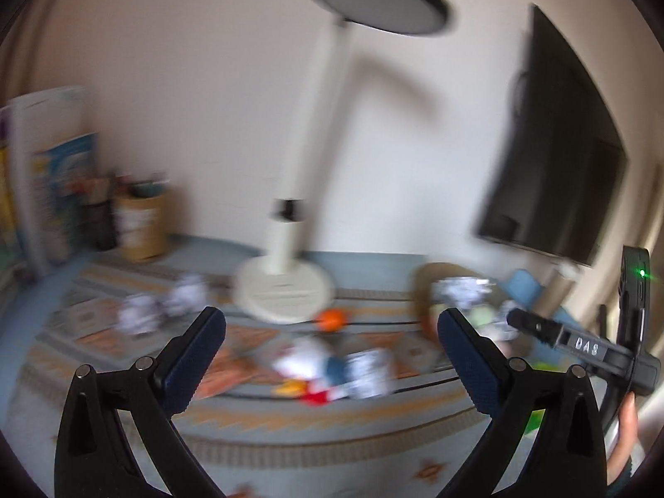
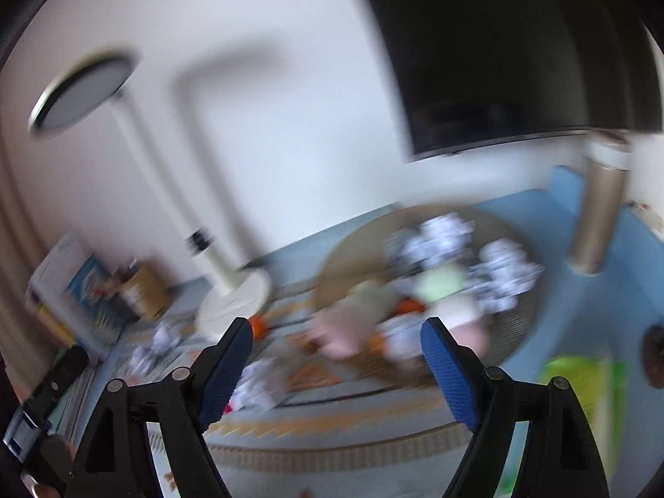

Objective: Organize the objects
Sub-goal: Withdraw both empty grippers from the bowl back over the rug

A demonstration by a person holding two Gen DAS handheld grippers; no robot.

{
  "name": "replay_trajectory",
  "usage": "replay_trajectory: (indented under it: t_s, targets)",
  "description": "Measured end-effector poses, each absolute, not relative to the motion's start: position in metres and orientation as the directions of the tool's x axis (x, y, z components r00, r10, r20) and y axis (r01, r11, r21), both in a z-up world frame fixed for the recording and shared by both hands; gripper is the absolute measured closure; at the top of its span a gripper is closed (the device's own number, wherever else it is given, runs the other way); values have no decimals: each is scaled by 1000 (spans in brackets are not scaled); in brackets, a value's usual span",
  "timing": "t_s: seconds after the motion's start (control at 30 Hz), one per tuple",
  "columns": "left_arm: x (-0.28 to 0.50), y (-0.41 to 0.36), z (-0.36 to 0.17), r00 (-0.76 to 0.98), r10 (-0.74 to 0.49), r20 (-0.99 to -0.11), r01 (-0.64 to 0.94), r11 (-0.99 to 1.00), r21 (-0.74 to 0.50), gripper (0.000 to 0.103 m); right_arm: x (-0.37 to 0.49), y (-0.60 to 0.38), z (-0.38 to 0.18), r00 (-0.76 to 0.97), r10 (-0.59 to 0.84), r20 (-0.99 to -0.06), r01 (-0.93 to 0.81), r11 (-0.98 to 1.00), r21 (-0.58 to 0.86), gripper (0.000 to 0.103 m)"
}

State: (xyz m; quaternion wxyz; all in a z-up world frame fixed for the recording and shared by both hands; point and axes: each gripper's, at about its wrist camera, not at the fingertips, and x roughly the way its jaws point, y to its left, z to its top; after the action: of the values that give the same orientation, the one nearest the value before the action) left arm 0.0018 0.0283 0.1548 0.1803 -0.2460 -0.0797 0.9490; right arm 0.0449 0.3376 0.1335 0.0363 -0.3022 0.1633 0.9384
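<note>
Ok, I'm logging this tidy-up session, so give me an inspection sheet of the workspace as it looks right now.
Surface: patterned mat with orange zigzag bands over a blue top; frames blurred.
Job's things: crumpled paper balls left of the lamp base, small orange ball, colourful soft item mid-mat; round tray already holds paper balls and pale soft items.
Clutter: books and a brown tub at far left.
Grippers: left claw open, nothing between its pads; right claw open, nothing held.
Cables: nothing seen.
Surroundings: cream desk lamp, dark monitor, pale wall.
</note>
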Motion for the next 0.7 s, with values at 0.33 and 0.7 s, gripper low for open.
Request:
replay_trajectory:
  t_s: [0.33,0.7]
  targets:
    - [-14,-76,31,-759,99,-644,44,-978,-202,1,27,207,33,-767,-37,-640,-8,-998,67,21]
    - [-15,-57,29,-744,85,-663,-4,-992,-122,1,16,194,7,-735,8,-678,10,-1000,-23,16]
